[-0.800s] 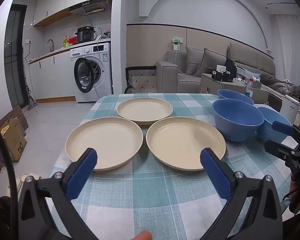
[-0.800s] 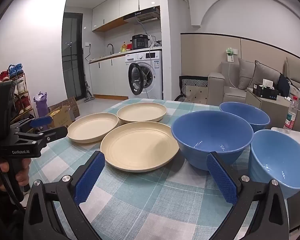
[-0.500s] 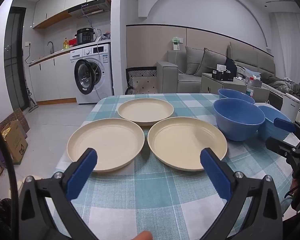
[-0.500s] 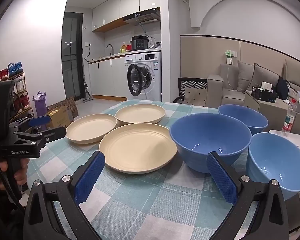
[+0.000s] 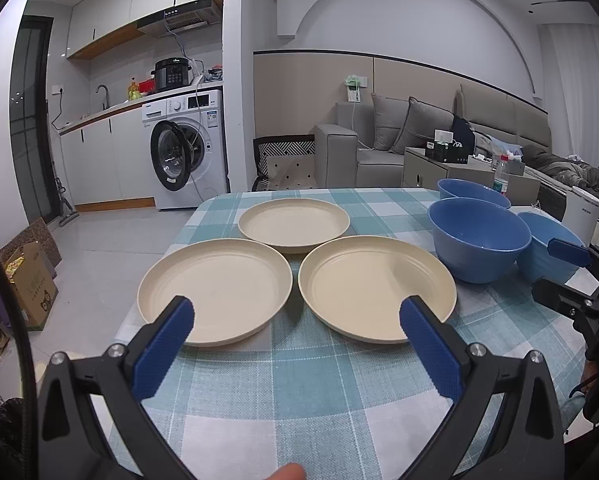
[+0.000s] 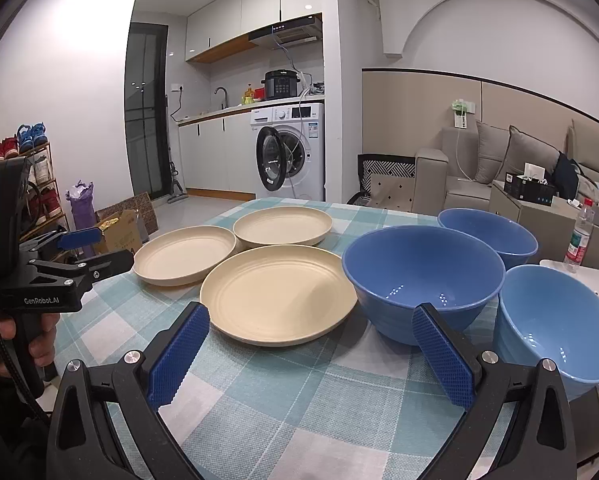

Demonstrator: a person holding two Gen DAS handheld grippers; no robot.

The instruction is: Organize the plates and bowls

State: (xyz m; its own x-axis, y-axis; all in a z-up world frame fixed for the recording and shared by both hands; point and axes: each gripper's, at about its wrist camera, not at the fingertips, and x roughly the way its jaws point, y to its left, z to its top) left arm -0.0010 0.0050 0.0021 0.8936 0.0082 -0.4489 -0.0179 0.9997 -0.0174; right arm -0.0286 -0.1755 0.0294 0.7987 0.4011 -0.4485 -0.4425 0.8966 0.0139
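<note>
Three cream plates lie on the checked tablecloth: a near left plate (image 5: 215, 284), a near right plate (image 5: 375, 284) and a far plate (image 5: 293, 222). Three blue bowls stand to the right: a big middle bowl (image 5: 479, 236), a far bowl (image 5: 473, 192) and a near light-blue bowl (image 6: 551, 320). My left gripper (image 5: 295, 320) is open and empty, above the table's near edge in front of the two near plates. My right gripper (image 6: 311, 328) is open and empty, in front of the near right plate (image 6: 277, 290) and the middle bowl (image 6: 421, 276).
The table (image 5: 299, 392) has a blue-and-white checked cloth. A white surface with a water bottle (image 6: 577, 240) lies at the right edge. A washing machine (image 5: 187, 152), a sofa (image 5: 379, 148) and a cardboard box (image 5: 31, 284) on the floor are beyond.
Both grippers have drawn back and risen slightly, so the plates and bowls sit a little farther away in view. Both stay open and empty.
</note>
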